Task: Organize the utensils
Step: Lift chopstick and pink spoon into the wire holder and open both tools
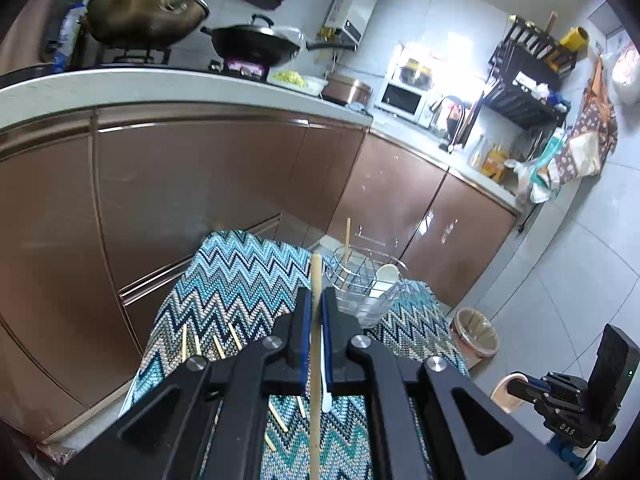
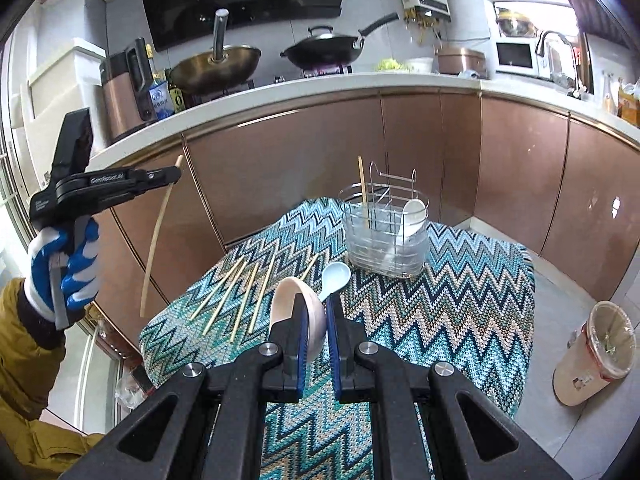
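Note:
My left gripper (image 1: pixel 316 300) is shut on a wooden chopstick (image 1: pixel 316 360), held above the table; it also shows in the right wrist view (image 2: pixel 172 174) with the chopstick (image 2: pixel 156 236) hanging down. My right gripper (image 2: pixel 317 304) is shut on a beige ceramic spoon (image 2: pixel 294 304) over the table. A wire and clear-plastic utensil holder (image 2: pixel 386 236) stands at the far end, holding one chopstick (image 2: pixel 363 188) and a white spoon (image 2: pixel 414 216); it also shows in the left wrist view (image 1: pixel 366 284). A light blue spoon (image 2: pixel 335 276) and several chopsticks (image 2: pixel 240 292) lie on the zigzag cloth (image 2: pixel 440 312).
Brown kitchen cabinets (image 2: pixel 320 152) run behind the table under a white counter with woks (image 2: pixel 324 50). A lined waste bin (image 2: pixel 592 352) stands on the floor at right. A tripod-mounted device (image 1: pixel 576 396) stands at lower right in the left wrist view.

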Motion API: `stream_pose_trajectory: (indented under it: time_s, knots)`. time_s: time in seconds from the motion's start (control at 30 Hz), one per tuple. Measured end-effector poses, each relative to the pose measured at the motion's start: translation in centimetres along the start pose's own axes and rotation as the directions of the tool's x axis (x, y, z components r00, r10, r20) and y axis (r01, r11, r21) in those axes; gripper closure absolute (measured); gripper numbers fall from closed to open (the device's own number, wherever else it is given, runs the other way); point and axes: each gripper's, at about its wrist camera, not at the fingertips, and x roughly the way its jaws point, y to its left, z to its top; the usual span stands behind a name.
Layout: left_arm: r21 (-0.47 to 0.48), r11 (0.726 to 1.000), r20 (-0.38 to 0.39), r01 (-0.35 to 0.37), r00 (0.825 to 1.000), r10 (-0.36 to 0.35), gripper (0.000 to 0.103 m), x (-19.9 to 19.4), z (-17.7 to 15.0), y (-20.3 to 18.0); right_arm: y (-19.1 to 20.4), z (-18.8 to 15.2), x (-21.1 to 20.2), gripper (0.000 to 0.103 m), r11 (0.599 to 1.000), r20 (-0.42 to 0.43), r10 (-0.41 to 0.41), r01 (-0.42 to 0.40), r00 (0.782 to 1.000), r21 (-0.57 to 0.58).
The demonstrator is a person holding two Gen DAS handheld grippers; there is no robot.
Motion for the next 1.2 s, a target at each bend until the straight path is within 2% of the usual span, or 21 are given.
stream_pose_trajectory:
  time_s: [0.23, 0.37, 0.47, 0.7, 0.87, 1.2]
  knots:
    - [-0.017, 1.000, 0.049, -0.005, 0.999, 0.006, 0.098, -2.7, -0.4, 0.5, 0.4, 0.1, -1.7, 0.094, 0.999, 0.052, -0.046, 0.046, 0.998, 0.016]
    - [-0.017, 1.000, 0.064, -0.003, 0.998, 0.005, 0.098, -2.8, -0.4, 0.4, -0.1, 0.6, -2.2, 0.094, 0.996, 0.082, -0.082, 0.080, 0.993, 0.028]
    - [-0.024, 1.000, 0.074, 0.010, 0.997, -0.008, 0.098, -2.2, -0.2, 0.0, -0.4, 1.1, -2.4, 0.094, 0.990, 0.108, -0.139, 0.138, 0.984, 0.022]
    - [-0.015, 0.999, 0.110, 0.047, 0.993, -0.045, 0.098, 0.4, 1.4, -2.3, -1.8, 2.9, -2.4, 0.094, 0.979, 0.158, -0.202, 0.201, 0.967, 0.023]
    - [-0.001, 0.997, 0.148, 0.083, 0.986, -0.082, 0.098, 2.7, 3.9, -4.4, -3.2, 5.0, -1.8, 0.094, 0.971, 0.203, -0.240, 0.239, 0.949, 0.031]
    - [0.018, 0.991, 0.274, 0.132, 0.953, -0.131, 0.098, 8.6, 9.7, -8.7, -6.6, 9.3, 1.4, 0.094, 0.954, 0.266, -0.296, 0.296, 0.917, 0.039]
